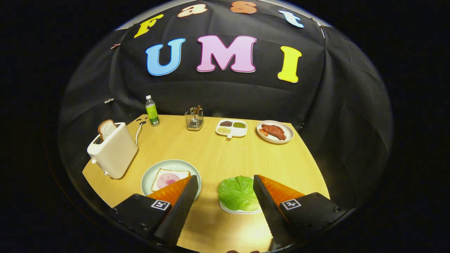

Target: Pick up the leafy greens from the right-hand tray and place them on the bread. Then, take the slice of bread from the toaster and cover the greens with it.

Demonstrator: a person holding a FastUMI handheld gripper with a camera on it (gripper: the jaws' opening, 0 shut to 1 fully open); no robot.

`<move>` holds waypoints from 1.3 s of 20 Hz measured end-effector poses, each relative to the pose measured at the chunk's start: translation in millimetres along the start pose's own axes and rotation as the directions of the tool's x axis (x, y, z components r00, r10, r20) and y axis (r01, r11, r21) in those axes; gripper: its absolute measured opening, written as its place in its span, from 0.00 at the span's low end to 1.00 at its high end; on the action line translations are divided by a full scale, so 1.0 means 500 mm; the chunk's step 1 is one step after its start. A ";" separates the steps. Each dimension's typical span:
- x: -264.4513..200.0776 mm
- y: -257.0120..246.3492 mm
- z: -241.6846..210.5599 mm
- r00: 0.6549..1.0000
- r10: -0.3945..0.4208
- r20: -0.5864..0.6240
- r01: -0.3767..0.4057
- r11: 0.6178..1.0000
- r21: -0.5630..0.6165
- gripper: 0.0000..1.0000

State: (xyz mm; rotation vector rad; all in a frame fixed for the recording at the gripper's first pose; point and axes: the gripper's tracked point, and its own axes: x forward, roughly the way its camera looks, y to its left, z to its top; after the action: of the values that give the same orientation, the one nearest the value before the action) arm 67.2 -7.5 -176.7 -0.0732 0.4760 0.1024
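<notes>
A green lettuce leaf (237, 192) lies on a small white tray (235, 210) just ahead of my right finger (268, 200), which overlaps its right side. My gripper (225, 184) hovers above the table, open, with nothing between the fingers. To the left, a pale green plate (152, 175) holds a bread slice (175, 173) topped with a pink ham round (167, 180); my left finger (182, 202) covers its near right part. A white toaster (113, 150) stands at the table's left edge with a bread slice (106, 128) sticking up from its slot.
Along the back of the wooden table (211, 151) stand a green bottle (152, 111), a wire utensil holder (194, 119), a divided dish of beans (231, 127) and a plate of meat (275, 131). The toaster's cord (138, 131) runs towards the bottle.
</notes>
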 end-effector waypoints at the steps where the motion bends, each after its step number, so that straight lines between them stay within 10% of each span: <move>1: 0.019 -0.009 -0.015 1.000 0.009 -0.018 -0.009 1.000 -0.020 0.98; 15: 0.217 -0.096 -0.220 0.953 0.067 -0.295 -0.077 0.997 -0.022 0.98; 26: 0.227 -0.096 -0.249 0.935 0.077 -0.347 -0.087 0.996 -0.016 0.74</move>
State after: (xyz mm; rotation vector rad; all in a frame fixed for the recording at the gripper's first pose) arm 116.5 -57.6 -337.1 -0.1023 0.8313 0.1806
